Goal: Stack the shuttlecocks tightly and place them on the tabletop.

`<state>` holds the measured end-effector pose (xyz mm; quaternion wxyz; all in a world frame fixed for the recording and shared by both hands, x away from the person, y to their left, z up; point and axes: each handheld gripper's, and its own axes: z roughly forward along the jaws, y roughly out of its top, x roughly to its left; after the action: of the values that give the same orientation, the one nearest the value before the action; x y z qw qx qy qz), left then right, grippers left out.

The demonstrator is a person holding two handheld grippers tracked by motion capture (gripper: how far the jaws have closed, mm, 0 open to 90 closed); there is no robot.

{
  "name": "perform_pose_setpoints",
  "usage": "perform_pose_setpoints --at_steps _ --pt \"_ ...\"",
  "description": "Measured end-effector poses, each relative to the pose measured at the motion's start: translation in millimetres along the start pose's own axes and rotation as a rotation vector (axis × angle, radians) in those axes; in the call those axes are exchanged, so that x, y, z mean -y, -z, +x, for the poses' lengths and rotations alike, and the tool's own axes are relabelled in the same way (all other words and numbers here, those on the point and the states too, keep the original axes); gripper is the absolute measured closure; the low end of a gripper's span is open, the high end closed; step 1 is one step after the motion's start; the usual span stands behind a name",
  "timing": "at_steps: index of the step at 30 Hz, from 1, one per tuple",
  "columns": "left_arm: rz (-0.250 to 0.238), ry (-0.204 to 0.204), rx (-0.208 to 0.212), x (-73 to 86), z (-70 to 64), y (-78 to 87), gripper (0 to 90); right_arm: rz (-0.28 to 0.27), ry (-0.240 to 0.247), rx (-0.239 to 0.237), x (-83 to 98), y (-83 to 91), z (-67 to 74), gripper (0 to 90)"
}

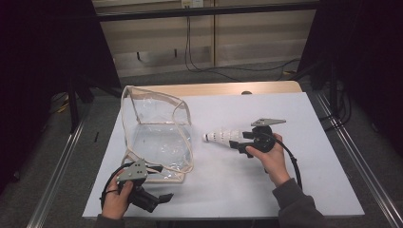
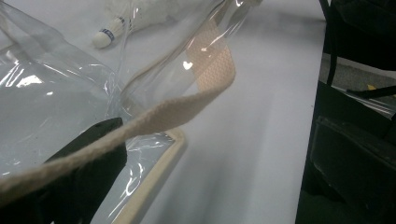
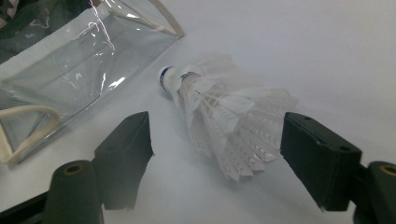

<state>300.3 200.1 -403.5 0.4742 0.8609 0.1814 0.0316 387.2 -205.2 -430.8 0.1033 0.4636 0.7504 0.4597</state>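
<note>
White shuttlecocks lie stacked, feather ends hidden behind right gripper fingers

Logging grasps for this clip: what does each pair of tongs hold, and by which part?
The left tongs grip the clear bag's beige webbing strap. The right tongs stand open around the shuttlecocks' feather end, holding nothing.

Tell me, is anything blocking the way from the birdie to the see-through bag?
Nothing visible does. The shuttlecock stack lies on bare white table between the right gripper's open jaws, cork toward the clear bag. The left gripper is at the bag's strap.
</note>
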Motion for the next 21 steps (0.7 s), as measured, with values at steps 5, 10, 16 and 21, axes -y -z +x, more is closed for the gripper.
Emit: perform_pose_setpoints --at_steps 5,10,16,21 --pt "0.004 -0.002 0.001 -0.2 0.2 0.2 3.6 0.008 0.004 0.005 1.0 -4.0 1.3 16.7" --pt "0.004 -0.001 0.001 -0.2 0.2 0.3 3.5 0.022 0.024 0.007 2.5 -8.8 3.9 12.0" --pt "0.003 -0.002 0.001 -0.2 0.4 0.2 3.5 0.041 0.021 0.014 4.5 -13.8 5.9 8.2" --pt "0.001 -0.001 0.0 0.0 0.2 0.0 3.5 0.039 0.025 0.012 5.4 -17.0 6.4 6.2"
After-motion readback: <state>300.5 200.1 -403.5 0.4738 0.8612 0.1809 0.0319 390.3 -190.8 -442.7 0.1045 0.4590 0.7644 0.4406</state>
